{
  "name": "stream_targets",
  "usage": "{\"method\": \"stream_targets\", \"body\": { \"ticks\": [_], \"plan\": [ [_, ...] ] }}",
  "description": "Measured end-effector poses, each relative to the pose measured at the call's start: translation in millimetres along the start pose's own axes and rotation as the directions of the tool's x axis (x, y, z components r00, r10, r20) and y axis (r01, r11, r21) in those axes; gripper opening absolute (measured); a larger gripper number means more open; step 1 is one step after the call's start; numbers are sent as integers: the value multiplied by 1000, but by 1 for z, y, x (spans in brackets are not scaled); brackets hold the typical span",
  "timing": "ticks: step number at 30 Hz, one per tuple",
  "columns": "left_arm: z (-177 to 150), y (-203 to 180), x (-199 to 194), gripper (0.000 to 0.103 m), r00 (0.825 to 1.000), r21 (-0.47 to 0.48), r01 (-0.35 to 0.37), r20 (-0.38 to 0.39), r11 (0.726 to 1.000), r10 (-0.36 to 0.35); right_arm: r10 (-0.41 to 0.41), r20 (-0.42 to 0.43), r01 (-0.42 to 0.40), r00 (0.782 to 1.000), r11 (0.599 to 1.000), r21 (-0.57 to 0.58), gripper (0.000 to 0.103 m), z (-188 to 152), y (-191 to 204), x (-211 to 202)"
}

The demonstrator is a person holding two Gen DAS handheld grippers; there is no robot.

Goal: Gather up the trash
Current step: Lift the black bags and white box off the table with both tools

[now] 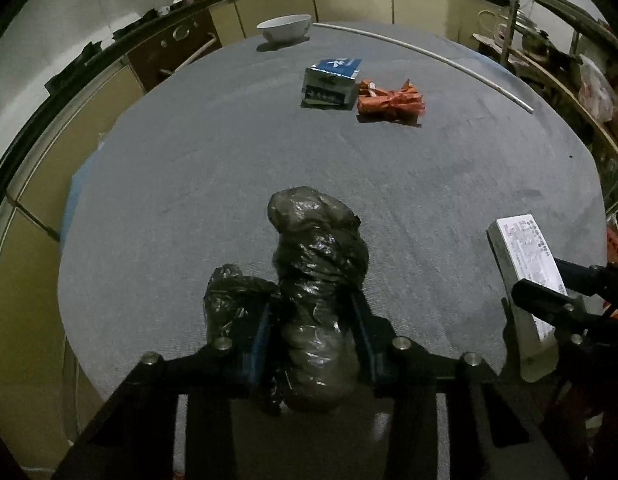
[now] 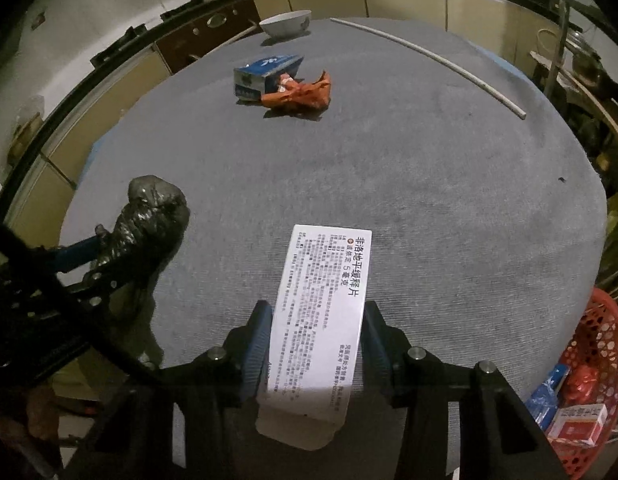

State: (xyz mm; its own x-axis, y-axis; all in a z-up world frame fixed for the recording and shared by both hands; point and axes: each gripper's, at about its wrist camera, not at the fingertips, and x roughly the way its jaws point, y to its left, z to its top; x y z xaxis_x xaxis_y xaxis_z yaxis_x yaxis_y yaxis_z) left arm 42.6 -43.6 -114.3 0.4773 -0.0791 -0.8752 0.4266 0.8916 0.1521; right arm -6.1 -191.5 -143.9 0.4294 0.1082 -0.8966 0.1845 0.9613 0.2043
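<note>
Wrapper (image 1: 390,101) right of carton (image 1: 330,84)

A crumpled black plastic bag (image 1: 317,280) is standing between the left fingers (image 1: 265,332). A white printed box (image 2: 321,312) is lying lengthwise between the right fingers (image 2: 257,344), both pads touching it.

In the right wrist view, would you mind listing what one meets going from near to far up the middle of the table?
White medicine box between the right gripper fingers → orange wrapper → blue carton → white bowl at the far edge.
</note>
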Motion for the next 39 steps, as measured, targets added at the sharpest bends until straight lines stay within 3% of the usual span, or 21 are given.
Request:
{"method": "stream_targets", "body": {
  "ticks": [7,21,36,39],
  "plan": [
    [-1,-5,-17,34,998,22,-6,62,1000,5,35,67,-35,997,999,4,49,-7,-6,-17],
    [3,-30,-68,33,987,85,5,161,996,-18,67,183,-75,981,997,36,49,-16,-23,-45],
    [5,-71,-87,33,982,167,33,179,985,-64,82,252,-114,964,987,115,49,-36,-58,-64],
    [4,-80,-87,33,981,176,75,165,981,-104,85,263,-123,961,984,129,49,-39,-66,-66]
  ]
}}
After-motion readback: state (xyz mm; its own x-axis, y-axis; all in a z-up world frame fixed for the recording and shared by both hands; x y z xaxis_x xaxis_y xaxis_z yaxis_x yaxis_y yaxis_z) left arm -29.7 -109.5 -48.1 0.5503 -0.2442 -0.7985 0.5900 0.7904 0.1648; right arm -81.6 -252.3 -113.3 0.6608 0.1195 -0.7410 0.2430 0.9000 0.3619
